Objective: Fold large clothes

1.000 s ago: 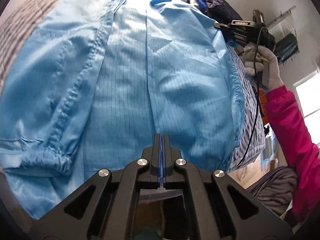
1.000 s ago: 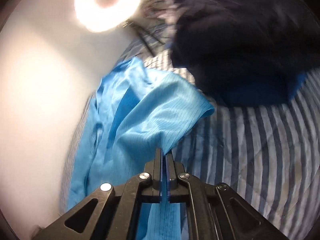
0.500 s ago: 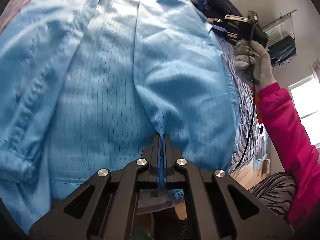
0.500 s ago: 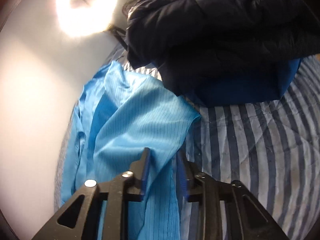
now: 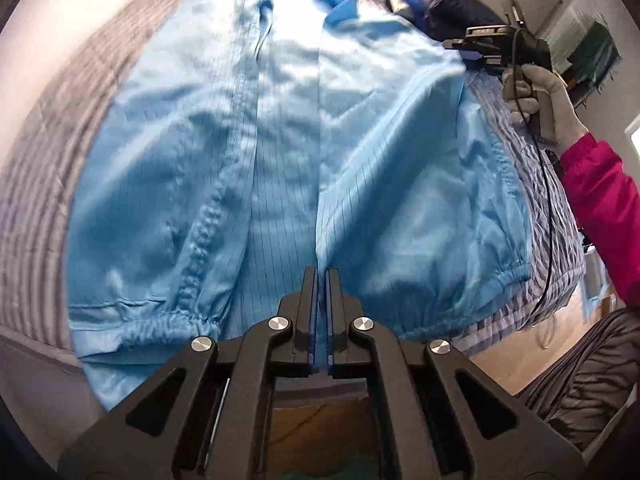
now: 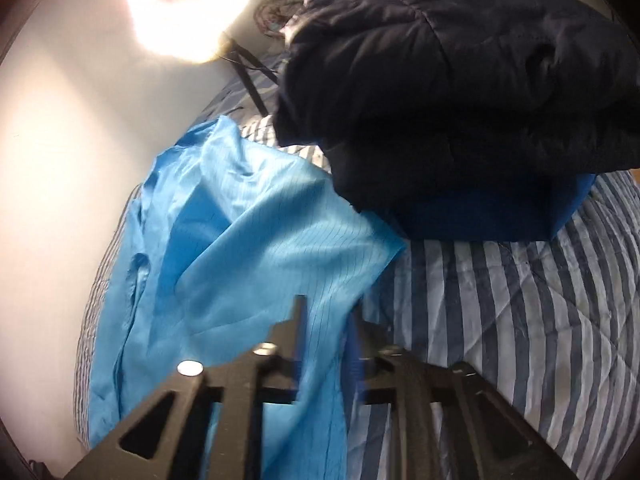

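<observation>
Blue garment, a light pinstriped coat with elastic cuffs, lies spread flat across the striped bedspread, filling most of the left wrist view from 9 o'clock round to 3 o'clock. Its hem edge, at 6 o'clock of that view, is pinched between the nearly closed jaws of the left gripper, whose blue pads clamp a fold of the cloth. One gathered cuff sits at 8 o'clock, the other at 4 o'clock near the bed's edge.

At 2 o'clock in the left wrist view, the right gripper hovers at the coat's far shoulder corner, held by a gloved hand on a pink sleeve. Seen from its own camera, the right gripper has its jaws spread apart, with blue cloth lying between and under them, unclamped.

Beyond, at 1 o'clock of the right wrist view, a dark padded jacket is stacked on a deeper blue folded item. A bright lamp glares at 11 o'clock.
</observation>
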A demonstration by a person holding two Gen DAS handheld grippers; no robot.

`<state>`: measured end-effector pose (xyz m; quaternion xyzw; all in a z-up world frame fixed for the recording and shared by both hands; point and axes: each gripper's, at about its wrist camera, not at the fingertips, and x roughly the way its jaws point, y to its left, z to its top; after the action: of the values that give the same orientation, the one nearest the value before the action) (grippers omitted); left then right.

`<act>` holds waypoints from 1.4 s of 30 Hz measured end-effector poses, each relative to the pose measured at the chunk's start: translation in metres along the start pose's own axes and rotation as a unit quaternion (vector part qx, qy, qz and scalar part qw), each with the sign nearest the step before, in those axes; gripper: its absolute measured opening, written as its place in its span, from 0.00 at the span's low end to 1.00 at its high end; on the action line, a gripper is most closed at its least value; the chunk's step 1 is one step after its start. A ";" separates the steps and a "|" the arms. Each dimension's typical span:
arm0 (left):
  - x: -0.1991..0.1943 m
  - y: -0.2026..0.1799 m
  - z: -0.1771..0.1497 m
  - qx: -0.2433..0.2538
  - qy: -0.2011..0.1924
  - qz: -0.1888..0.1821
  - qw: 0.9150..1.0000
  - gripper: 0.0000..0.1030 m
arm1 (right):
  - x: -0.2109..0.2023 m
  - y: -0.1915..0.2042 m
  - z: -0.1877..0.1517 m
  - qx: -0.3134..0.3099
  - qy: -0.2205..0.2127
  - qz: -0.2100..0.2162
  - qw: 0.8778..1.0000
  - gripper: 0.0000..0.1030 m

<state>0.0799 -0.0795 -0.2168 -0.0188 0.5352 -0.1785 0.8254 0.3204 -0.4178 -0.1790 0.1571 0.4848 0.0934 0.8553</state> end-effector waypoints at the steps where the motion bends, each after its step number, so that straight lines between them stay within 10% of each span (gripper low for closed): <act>1: -0.008 -0.005 -0.003 0.006 -0.011 -0.002 1.000 0.00 | -0.009 0.000 -0.001 0.000 -0.001 0.009 1.000 0.26; 5: -0.029 -0.032 -0.010 0.056 -0.037 -0.038 0.997 0.00 | -0.055 0.001 -0.011 0.006 -0.014 0.041 0.999 0.27; 11: -0.027 -0.076 -0.009 0.105 -0.039 -0.079 0.991 0.25 | -0.116 0.022 -0.067 -0.026 0.002 0.054 0.998 0.31; 16: 0.008 -0.112 -0.009 0.172 0.018 -0.091 0.981 0.33 | -0.151 0.015 -0.122 -0.009 0.005 0.081 0.997 0.33; 22: 0.051 -0.117 -0.016 0.199 0.058 -0.069 0.976 0.31 | -0.136 -0.001 -0.154 0.004 0.055 0.067 0.996 0.33; 24: 0.058 -0.113 -0.017 0.195 0.060 -0.070 0.977 0.00 | -0.132 -0.006 -0.159 0.008 0.064 0.058 0.996 0.33; 34: 0.019 -0.100 -0.005 0.113 0.051 -0.212 0.969 0.00 | -0.138 -0.017 -0.159 0.023 0.052 0.065 0.996 0.33; 40: 0.017 -0.114 -0.008 0.176 0.025 -0.120 0.977 0.01 | -0.127 -0.008 -0.158 0.017 0.063 0.072 0.995 0.37; 42: 0.027 -0.118 -0.015 0.208 0.035 -0.085 0.974 0.25 | -0.126 -0.005 -0.158 0.012 0.064 0.076 0.995 0.37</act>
<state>0.0443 -0.1958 -0.2207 0.1141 0.5118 -0.3559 0.7735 0.1201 -0.4335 -0.1563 0.1978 0.5260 0.1621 0.8111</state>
